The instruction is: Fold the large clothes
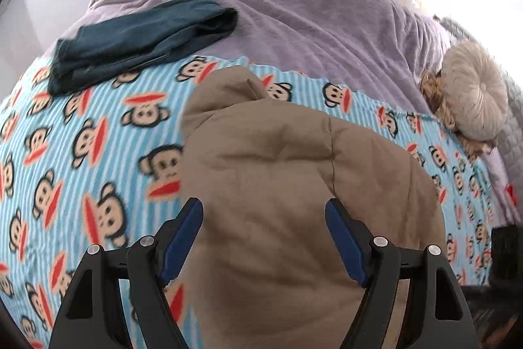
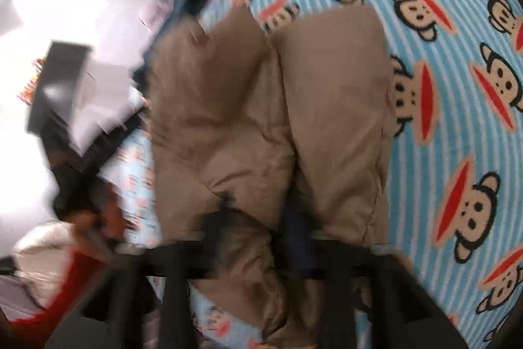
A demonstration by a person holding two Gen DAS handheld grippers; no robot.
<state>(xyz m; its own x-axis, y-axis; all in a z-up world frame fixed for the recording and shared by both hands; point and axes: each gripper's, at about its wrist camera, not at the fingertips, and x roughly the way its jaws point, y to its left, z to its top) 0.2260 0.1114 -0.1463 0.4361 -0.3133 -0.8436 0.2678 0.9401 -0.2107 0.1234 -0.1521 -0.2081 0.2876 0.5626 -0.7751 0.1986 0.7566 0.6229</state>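
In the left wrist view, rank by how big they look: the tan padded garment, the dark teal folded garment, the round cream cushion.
1. tan padded garment, though it is nearest the camera
2. dark teal folded garment
3. round cream cushion

One tan puffy garment [image 1: 278,185] on the bed, one folded dark teal garment [image 1: 140,38] beyond it. One monkey-print blanket [image 1: 81,152], one lilac blanket [image 1: 310,22]. One round cream cushion [image 1: 474,100]. Two grippers: left [image 1: 264,237], right [image 2: 261,218].
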